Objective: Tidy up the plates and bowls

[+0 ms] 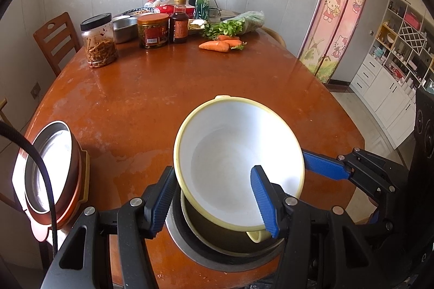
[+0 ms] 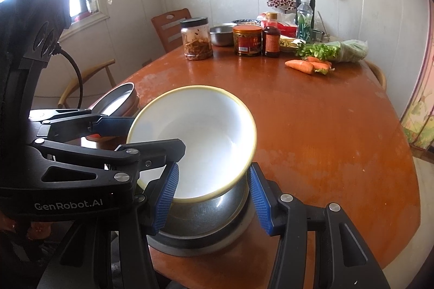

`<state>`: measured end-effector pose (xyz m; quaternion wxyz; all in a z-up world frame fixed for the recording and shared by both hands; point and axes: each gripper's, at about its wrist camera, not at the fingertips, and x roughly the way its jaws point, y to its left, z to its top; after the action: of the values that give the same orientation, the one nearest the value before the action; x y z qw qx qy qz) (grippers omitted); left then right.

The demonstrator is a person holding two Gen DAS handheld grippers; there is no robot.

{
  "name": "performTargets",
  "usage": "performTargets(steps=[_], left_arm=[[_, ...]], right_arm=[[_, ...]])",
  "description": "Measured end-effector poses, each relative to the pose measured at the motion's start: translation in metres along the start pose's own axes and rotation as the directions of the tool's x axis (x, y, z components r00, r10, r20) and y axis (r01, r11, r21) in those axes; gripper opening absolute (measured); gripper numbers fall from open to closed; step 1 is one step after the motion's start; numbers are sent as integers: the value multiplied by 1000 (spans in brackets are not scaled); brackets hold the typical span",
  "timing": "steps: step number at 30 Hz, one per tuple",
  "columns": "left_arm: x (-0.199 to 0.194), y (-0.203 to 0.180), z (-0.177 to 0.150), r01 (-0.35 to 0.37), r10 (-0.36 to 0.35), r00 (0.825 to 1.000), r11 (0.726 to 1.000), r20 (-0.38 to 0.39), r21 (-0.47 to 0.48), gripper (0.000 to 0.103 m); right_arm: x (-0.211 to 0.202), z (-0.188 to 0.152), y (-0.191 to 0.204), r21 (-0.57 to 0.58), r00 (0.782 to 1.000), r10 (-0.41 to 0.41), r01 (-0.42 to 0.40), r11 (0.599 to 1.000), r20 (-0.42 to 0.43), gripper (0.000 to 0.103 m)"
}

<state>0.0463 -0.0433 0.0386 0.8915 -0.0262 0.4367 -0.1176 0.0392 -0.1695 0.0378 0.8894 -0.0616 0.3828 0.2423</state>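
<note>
- Left wrist view: far table [image 1: 168, 88] edge cluttered with jars [image 1: 99, 41], sauce bottle [image 1: 179, 20], carrots [image 1: 217, 45], greens [image 1: 238, 24]. Steel-lined pans stacked [image 1: 51, 169] at left edge.
- White bowl [image 1: 233, 161] lower centre, tilted, sitting over a steel bowl [image 1: 217, 251]. Left gripper [image 1: 217, 205] straddles its near rim, one blue finger inside, one outside; cannot tell if the pads pinch. Right gripper's blue finger [image 1: 324, 164] touches the bowl's right rim.
- Right wrist view: same clutter upper right, chair [image 2: 171, 26] behind.
- Right gripper [image 2: 214, 196] narrow-ish, angled down, fingers either side of the white bowl [image 2: 200, 137] bottom rim; grip unclear. Left gripper [image 2: 152, 137] reaches in from the left.
</note>
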Motion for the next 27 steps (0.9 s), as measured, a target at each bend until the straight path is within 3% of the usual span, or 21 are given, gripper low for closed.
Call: performTargets(steps=[27], left_arm=[[1, 12, -10, 10, -10, 1000, 1000, -14, -22, 56]], right_arm=[[6, -7, -2, -2, 1000, 17, -17, 1000, -16, 55]])
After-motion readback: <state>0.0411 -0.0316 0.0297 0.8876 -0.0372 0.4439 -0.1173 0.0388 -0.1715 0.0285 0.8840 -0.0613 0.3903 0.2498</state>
